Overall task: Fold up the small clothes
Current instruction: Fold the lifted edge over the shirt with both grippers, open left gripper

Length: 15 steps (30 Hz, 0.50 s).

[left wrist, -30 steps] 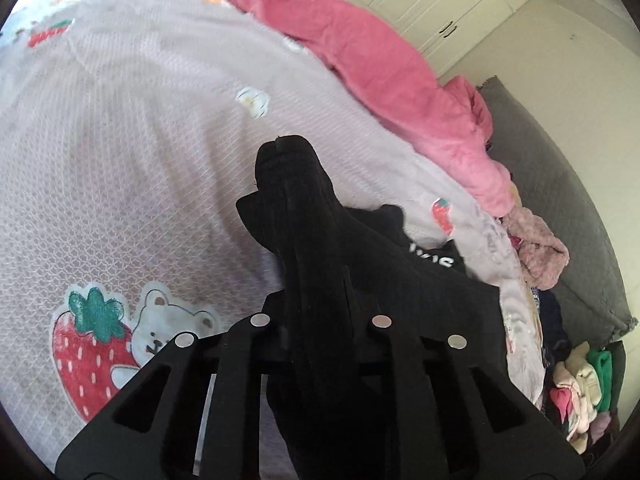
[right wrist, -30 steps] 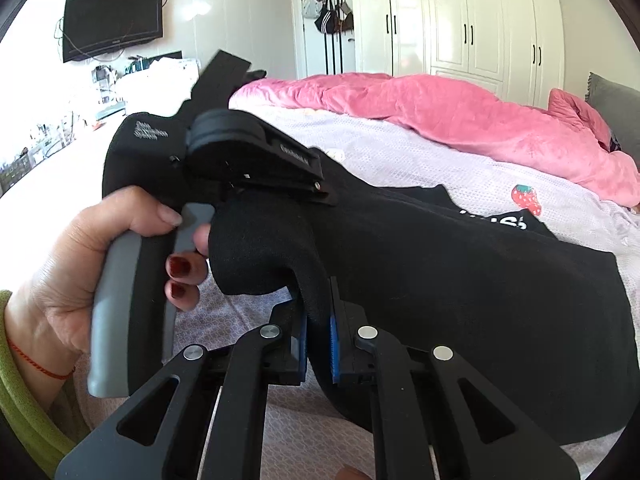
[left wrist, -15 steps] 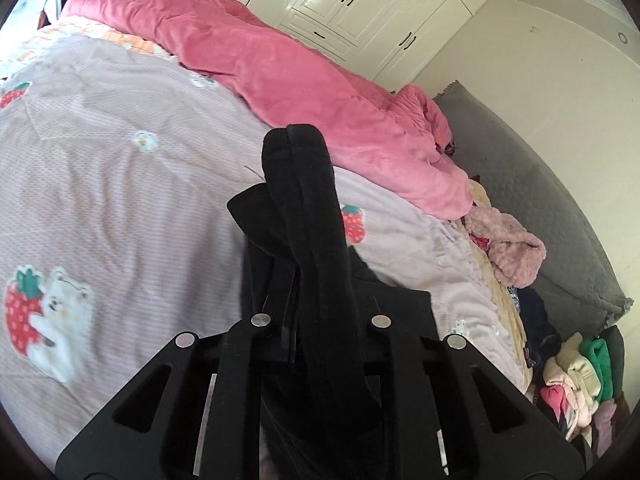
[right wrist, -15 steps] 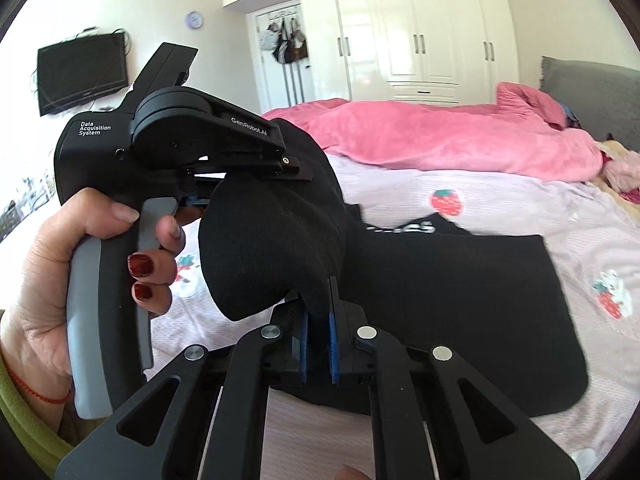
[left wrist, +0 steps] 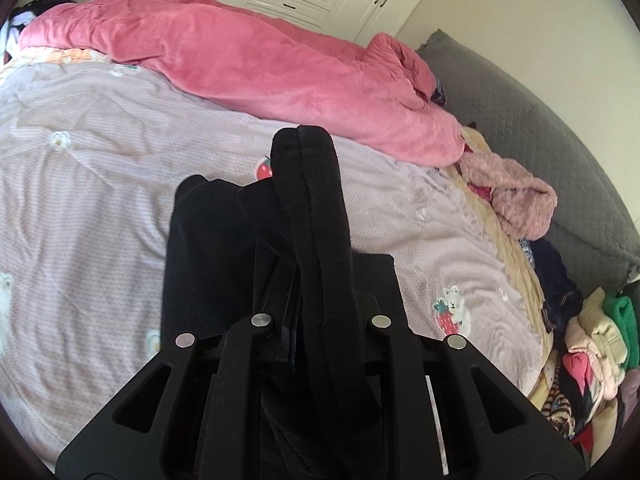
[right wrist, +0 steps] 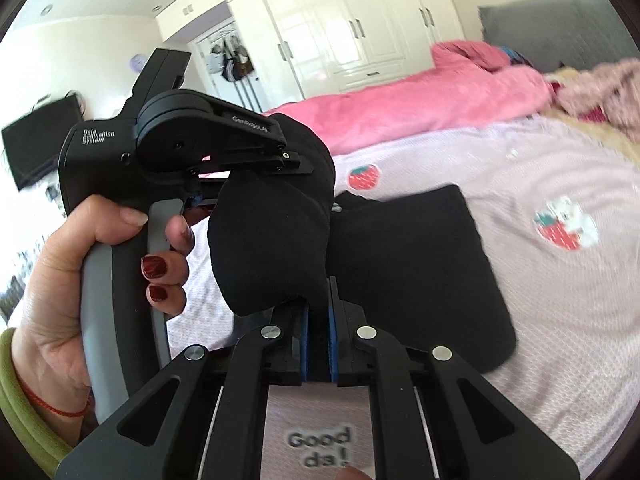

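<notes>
A small black garment [left wrist: 208,256] lies on the pale pink bedspread [left wrist: 80,184] and is partly lifted. My left gripper [left wrist: 316,320] is shut on a thick bunched edge of it, which stands up between the fingers. My right gripper [right wrist: 318,332] is shut on another edge of the black garment [right wrist: 404,264]; the blue pads [right wrist: 332,332] pinch the cloth. In the right wrist view the left gripper's body and the hand holding it [right wrist: 72,272] are close at the left, with cloth draped over its front.
A pink duvet [left wrist: 256,68] lies heaped across the far side of the bed. A grey headboard [left wrist: 540,140], a fluffy pink garment [left wrist: 516,200] and a pile of mixed clothes [left wrist: 592,364] are at the right. White wardrobes [right wrist: 360,28] stand behind.
Both grippers have carried the held edge across the garment toward the right. The garment now lies doubled over, and the white lettering seen earlier is hidden.
</notes>
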{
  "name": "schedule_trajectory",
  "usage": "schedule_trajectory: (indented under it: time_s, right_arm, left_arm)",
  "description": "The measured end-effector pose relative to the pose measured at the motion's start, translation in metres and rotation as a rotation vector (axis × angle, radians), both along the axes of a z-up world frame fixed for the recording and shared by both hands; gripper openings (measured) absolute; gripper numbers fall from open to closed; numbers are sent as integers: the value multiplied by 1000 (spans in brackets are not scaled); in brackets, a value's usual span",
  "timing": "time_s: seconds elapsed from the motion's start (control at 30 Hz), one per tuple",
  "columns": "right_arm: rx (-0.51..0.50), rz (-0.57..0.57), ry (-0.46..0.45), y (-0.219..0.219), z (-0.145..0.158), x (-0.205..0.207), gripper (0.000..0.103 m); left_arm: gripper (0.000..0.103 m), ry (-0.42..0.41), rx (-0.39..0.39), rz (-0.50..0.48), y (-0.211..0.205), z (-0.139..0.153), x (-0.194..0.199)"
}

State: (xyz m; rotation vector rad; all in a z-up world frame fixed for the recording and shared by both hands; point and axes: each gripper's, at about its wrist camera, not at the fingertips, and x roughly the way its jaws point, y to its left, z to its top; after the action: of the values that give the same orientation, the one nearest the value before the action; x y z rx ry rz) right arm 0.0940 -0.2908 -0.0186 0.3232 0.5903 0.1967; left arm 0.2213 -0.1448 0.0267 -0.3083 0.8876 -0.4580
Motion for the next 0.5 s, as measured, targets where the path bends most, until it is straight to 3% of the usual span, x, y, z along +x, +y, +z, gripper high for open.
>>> schedule_trajectory:
  time_s: [0.27,0.3,0.37,0.5]
  right_arm:
    - [64,-33,78,-22,-13,4,7]
    - [64,-37,89,-23,-14,6,7]
    - [61,-47,125,-24,-16,8,9]
    - [80,-97,204,-33,-25,11,21]
  left_arm:
    - [12,26,53,-11,-38,-19,7]
    - [15,26,43,-16,-39,-20,8]
    - [50,14,-10,-40,-38,-19,6]
    - [55,-50,-27,-22,-22,-8,-4]
